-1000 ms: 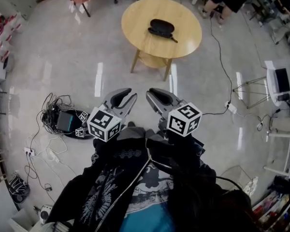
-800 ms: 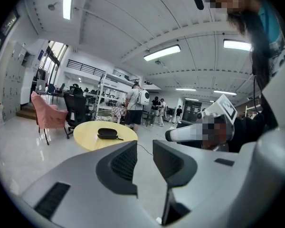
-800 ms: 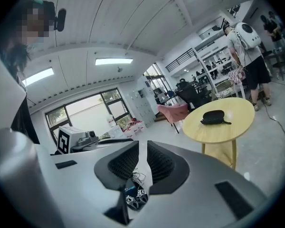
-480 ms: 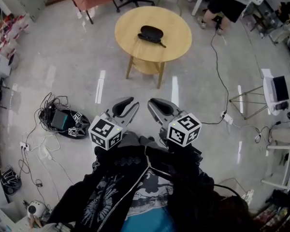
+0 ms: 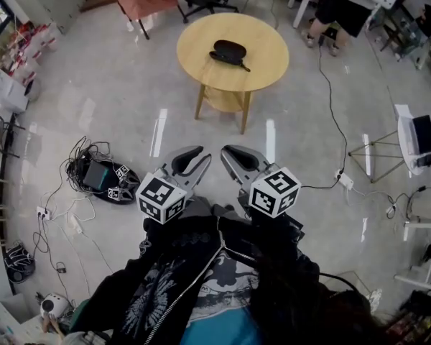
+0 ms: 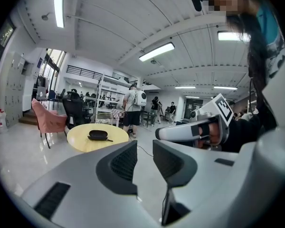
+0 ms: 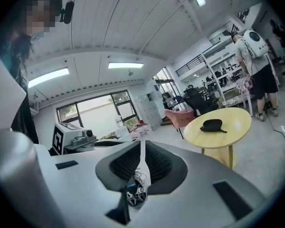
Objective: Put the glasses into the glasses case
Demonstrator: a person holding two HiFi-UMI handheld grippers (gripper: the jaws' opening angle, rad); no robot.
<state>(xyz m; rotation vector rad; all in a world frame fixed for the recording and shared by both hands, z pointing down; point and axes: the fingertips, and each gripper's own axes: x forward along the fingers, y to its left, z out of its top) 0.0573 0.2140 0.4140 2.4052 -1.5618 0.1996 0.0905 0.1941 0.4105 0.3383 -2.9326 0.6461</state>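
Both were empty: left tongs (image 5: 201,154) slightly apart, right tongs (image 5: 227,152) just closed. The far-off glasses case (image 5: 230,51) sat on the desk (image 5: 197,38); I'd have approached steady.

Counter (image 5: 262,45): pale wood, smooth.
Floor (image 5: 108,99): polished, glossy.
Glasses case (image 5: 228,49): black, matt.
Left gripper (image 6: 145,151): grey matt plastic, ribbed black pads (image 6: 124,162).

No legible text or labels
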